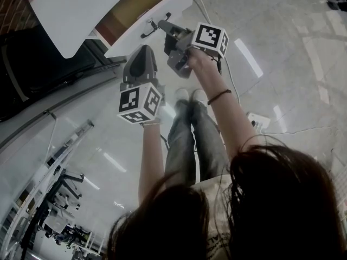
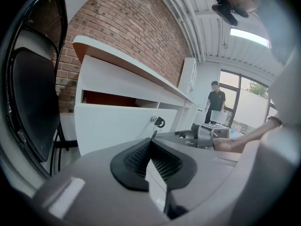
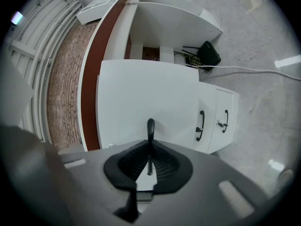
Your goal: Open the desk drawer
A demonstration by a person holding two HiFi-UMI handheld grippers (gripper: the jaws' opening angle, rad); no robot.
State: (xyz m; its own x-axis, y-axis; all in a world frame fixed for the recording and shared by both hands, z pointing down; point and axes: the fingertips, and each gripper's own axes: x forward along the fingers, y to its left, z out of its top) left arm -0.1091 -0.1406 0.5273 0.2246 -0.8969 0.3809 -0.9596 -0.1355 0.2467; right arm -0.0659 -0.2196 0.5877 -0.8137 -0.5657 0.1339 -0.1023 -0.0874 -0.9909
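Observation:
The white desk [image 1: 70,15] has its top drawer [image 1: 138,34] pulled out, and the brown inside [image 1: 130,10] shows. My right gripper [image 1: 164,26] reaches the drawer's black handle [image 1: 148,30]. In the right gripper view the gripper [image 3: 149,161] is shut on that handle [image 3: 150,128], in front of the white drawer front [image 3: 146,88]. My left gripper [image 1: 142,50] hangs a little left of and below the right one, apart from the desk. Its pads [image 2: 141,159] meet at the tip with nothing held. The open drawer [image 2: 110,98] lies ahead of it.
A black chair [image 1: 43,58] stands left of the desk. Two lower drawers with black handles [image 3: 201,125] sit beside the open one, and one has a key [image 2: 159,122] in it. A cable [image 3: 244,69] runs over the floor. A person [image 2: 215,100] stands far back.

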